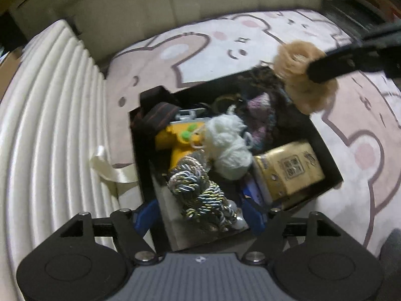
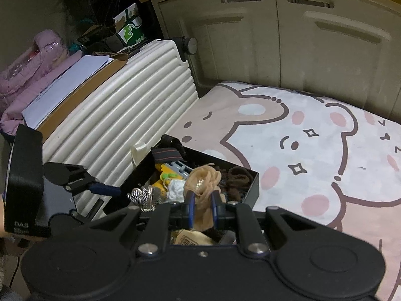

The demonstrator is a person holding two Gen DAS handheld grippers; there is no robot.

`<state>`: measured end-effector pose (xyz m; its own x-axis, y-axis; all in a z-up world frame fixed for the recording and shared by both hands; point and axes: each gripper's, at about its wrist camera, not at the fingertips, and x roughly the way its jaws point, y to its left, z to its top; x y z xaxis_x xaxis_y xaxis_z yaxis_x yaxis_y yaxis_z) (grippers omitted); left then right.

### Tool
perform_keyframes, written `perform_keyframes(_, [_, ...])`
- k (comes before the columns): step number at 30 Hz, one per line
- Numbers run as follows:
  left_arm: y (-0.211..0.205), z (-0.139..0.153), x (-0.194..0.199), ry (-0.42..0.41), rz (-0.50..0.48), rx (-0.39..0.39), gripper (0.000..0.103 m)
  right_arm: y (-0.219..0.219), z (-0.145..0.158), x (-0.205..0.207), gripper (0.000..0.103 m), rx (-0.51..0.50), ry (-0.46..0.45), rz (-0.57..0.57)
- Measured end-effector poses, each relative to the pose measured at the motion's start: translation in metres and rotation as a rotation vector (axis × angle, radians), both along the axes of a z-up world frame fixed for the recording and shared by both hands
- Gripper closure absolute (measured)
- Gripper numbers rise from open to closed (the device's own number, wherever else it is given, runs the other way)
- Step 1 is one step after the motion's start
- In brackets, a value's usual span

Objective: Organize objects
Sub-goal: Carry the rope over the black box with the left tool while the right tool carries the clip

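Note:
A black open box [image 1: 325, 150] on the rug holds mixed small items. My left gripper [image 1: 200, 215] hangs open over its near corner. A silver-and-black twisted cord bundle [image 1: 198, 188] lies in the box between the blue fingers, and the pads do not press on it. In the right wrist view my right gripper [image 2: 201, 208] is shut on a tan stocking [image 2: 204, 183] held above the box [image 2: 253, 188]. The left wrist view shows the same stocking [image 1: 300, 75] over the box's far corner. A blue finger [image 2: 105, 189] of my left gripper reaches toward the cord bundle [image 2: 142, 195].
The box also holds a white yarn ball [image 1: 228, 145], a yellow toy [image 1: 175, 140], a gold packet [image 1: 288, 170] and a dark strap [image 1: 158, 118]. A white ribbed suitcase [image 2: 125, 113] lies along its left side. The bear rug [image 2: 313, 150] spreads right; cabinet doors [image 2: 275, 37] stand behind.

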<state>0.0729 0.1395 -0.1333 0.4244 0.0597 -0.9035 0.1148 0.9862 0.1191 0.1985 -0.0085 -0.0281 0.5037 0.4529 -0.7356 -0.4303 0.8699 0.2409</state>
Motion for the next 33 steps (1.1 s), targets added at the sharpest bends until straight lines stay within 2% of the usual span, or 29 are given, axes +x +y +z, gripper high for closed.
perform_keyframes(7, [0.019,0.009,0.008,-0.066,0.181,-0.06,0.028,0.002,-0.005,0.002,0.089,0.077,0.056,0.017])
perform_keyframes(10, [0.017,0.006,0.013,-0.062,0.208,-0.055,0.028,0.008,-0.01,0.002,0.089,0.096,0.085,0.041])
perform_keyframes(13, [0.009,-0.003,0.019,-0.037,0.179,-0.002,0.028,0.016,-0.015,0.001,0.089,0.068,0.101,0.062])
perform_keyframes(16, [0.002,-0.014,0.023,0.003,0.134,0.084,0.027,0.024,-0.022,0.001,0.089,0.013,0.124,0.077])
perform_keyframes(19, [0.0,-0.019,0.022,0.039,0.12,0.192,0.026,0.027,-0.027,0.002,0.089,0.021,0.144,0.093])
perform_keyframes(21, [0.002,-0.02,0.02,0.055,0.11,0.227,0.025,0.028,-0.029,0.004,0.089,0.044,0.154,0.099])
perform_keyframes(26, [0.008,-0.015,0.013,0.069,0.106,0.217,0.026,0.04,-0.035,0.006,0.089,0.059,0.171,0.135])
perform_keyframes(30, [0.019,0.002,0.002,0.03,0.149,0.107,0.025,0.053,-0.042,0.007,0.089,0.041,0.186,0.169])
perform_keyframes(33, [0.024,0.013,-0.006,0.01,0.165,0.062,0.025,0.062,-0.048,0.009,0.089,0.032,0.196,0.182])
